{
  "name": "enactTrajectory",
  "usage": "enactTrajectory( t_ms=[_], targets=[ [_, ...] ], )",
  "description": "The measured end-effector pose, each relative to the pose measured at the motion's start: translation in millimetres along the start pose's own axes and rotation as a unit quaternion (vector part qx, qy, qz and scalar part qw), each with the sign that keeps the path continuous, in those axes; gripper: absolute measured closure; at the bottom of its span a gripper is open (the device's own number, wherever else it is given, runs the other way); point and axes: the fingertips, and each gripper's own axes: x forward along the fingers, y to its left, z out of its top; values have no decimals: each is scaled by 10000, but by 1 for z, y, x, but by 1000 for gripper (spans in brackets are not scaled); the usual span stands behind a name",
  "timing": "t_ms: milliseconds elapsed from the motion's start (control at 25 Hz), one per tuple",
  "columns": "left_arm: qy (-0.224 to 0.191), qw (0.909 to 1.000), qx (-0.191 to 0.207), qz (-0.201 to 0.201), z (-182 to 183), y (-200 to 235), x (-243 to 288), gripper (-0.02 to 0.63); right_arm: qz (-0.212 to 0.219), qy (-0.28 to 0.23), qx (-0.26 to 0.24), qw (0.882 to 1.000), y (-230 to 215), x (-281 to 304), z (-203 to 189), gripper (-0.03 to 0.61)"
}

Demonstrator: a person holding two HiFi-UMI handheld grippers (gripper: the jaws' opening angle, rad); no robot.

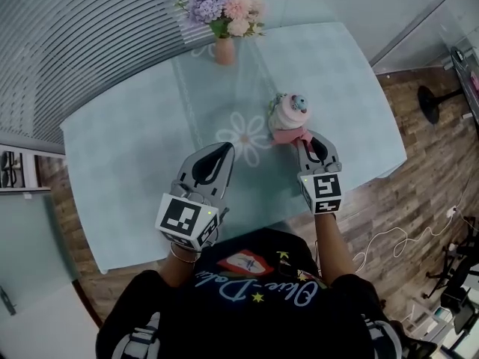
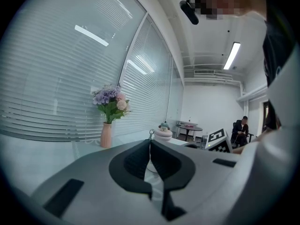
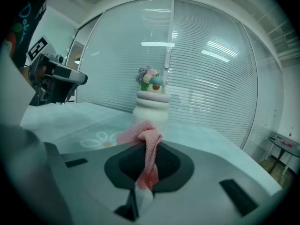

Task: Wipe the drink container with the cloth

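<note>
The drink container (image 1: 288, 114) is a small white ribbed bottle with a colourful figure on its lid, standing on the pale table (image 1: 135, 148); it also shows in the right gripper view (image 3: 150, 110) and far off in the left gripper view (image 2: 163, 132). My right gripper (image 1: 304, 142) is shut on a pink knitted cloth (image 3: 146, 144), whose bunched end (image 1: 287, 134) lies against the bottle's near side. My left gripper (image 1: 227, 149) is shut and empty, to the left of the bottle and apart from it.
A pink vase of flowers (image 1: 224, 21) stands at the table's far edge, also visible in the left gripper view (image 2: 108, 118). The tabletop has a printed daisy (image 1: 245, 136). Blinds run behind the table. Wooden floor lies to the right.
</note>
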Motion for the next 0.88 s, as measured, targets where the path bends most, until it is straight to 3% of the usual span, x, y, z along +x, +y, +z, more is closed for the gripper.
enactTrajectory(
  t_ms=[440,880],
  targets=[
    [61,10000,-45,1,-9,11,-3,609,57,593,-22,9982,10,15,-38,551],
    [-61,9991,-301,-303,-8,19,-3,609,-87,979,-39,9951,16,20,-53,551]
  ],
)
